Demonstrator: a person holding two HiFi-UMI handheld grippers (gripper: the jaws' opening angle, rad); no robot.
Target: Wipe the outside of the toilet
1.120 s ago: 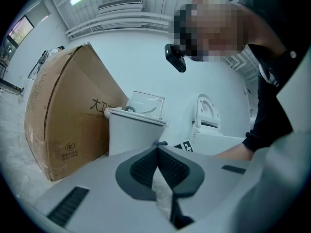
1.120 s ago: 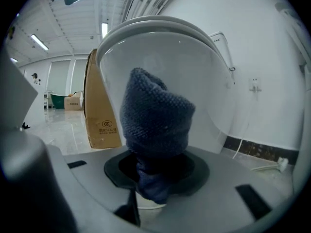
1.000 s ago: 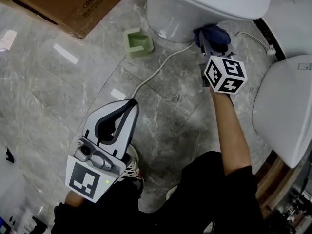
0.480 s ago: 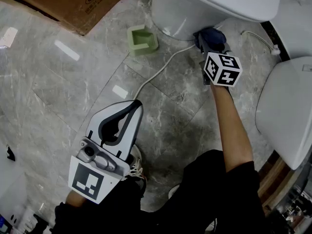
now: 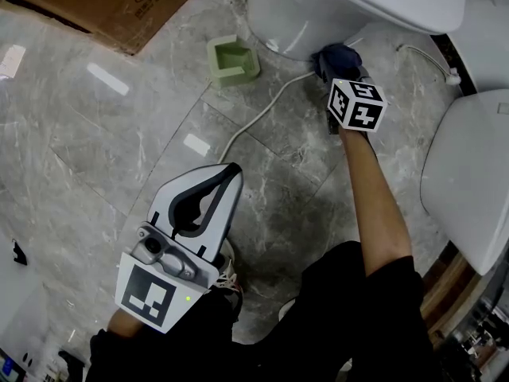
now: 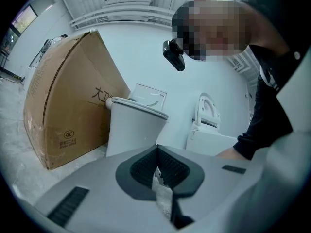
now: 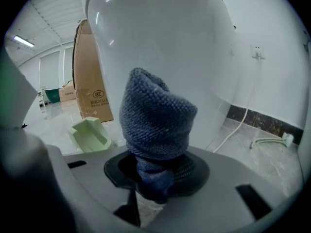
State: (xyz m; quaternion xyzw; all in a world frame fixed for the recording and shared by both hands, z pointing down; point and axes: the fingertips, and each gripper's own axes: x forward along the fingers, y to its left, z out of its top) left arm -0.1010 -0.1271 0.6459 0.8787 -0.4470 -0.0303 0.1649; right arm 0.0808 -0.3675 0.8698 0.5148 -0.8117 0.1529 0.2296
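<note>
**While the cloth sits against the pedestal, the wipe looks to be mid-stroke**

As I read it, the step in hand is wiping low on the outside of the toilet (image 5: 302,18), which fills the upper centre of the head view. My right gripper (image 7: 154,181) has its jaws clamped on the bunched lower end of a blue knitted cloth (image 7: 156,120). The cloth's rounded, nubbly top stands up past the jaw tips and meets the pedestal wall close to the floor. That wall is smooth, glossy white ceramic, curving away on both sides, so I judge the cloth will slide easily but touch only a narrow band at a time.

The next move, I think, calls for steady pressure into the curve and a sweep round it. A white cable (image 5: 262,110) runs across the floor just left of the cloth, and that sweep must not drag it.

My left gripper (image 6: 158,154) hangs idle in the lower left of the head view, well apart from the toilet. Its jaws are closed together with nothing between the ribbed dark pads.

Grey veined marble tile (image 5: 103,134) covers the floor and looks hard and slick. A pale green moulded plastic piece (image 5: 232,60) sits near the pedestal, and a cardboard box (image 5: 119,2) lies in the upper left.
</note>
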